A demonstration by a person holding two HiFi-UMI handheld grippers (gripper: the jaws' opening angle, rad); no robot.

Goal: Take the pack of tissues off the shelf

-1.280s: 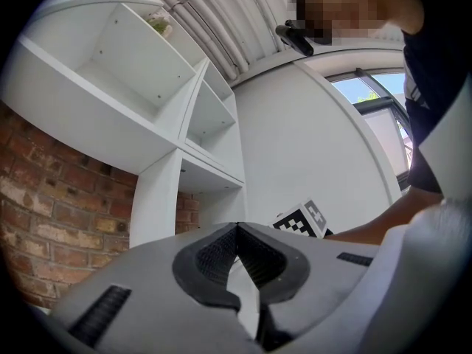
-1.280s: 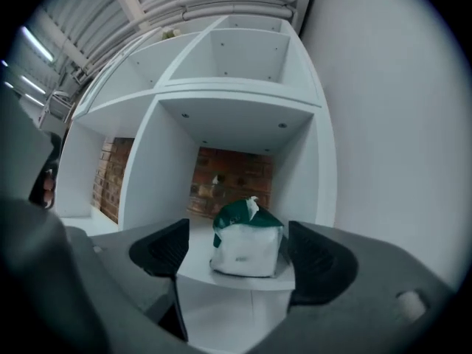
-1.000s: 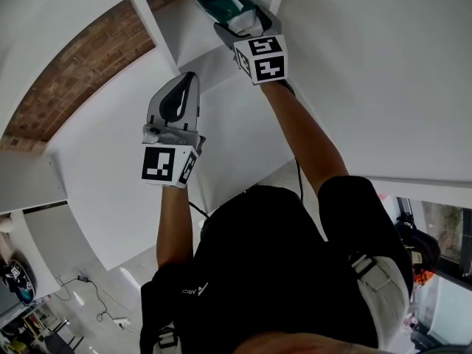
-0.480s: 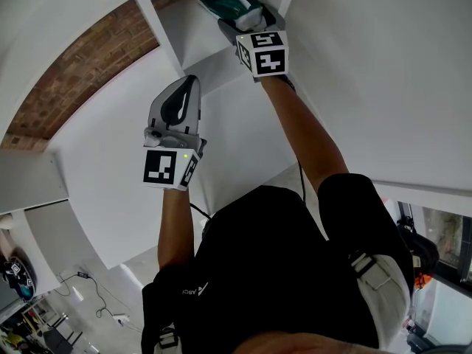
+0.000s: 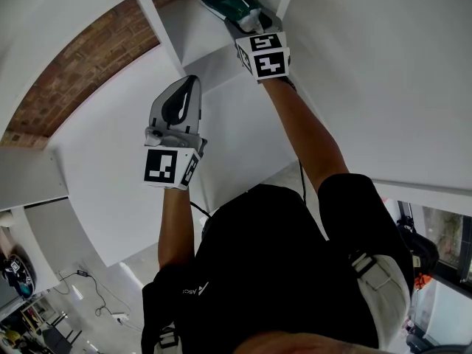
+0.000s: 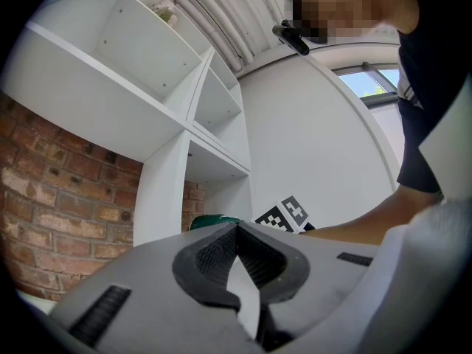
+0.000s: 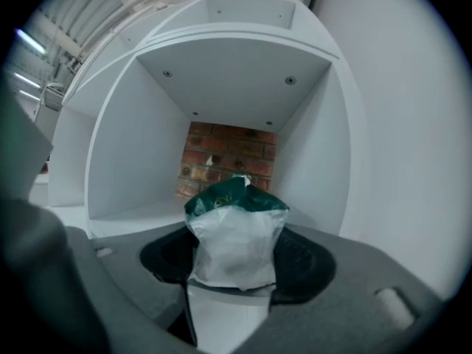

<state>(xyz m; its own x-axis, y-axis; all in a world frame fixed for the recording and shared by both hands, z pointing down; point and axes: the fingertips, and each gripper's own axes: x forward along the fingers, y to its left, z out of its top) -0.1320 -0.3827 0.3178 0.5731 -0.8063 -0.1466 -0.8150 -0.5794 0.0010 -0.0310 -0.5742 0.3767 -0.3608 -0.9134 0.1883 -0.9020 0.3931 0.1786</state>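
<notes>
Green and white, the pack of tissues (image 7: 234,231) stands upright inside a white shelf compartment (image 7: 122,161), with a red brick wall (image 7: 221,153) behind it. I am looking along my right gripper (image 7: 236,264), which reaches up into that compartment. Its jaws are closing on the pack. The dark pads sit on either side of the pack's white lower half and touch it, and the green top shows above them. In the head view the pack lies at the very top of the picture, just beyond the right gripper's marker cube (image 5: 263,56), with the right arm stretched up towards it. My left gripper (image 5: 184,85) is held lower, in front of the white shelf panels and well apart from the pack. Its jaws are pressed together with nothing between them.
</notes>
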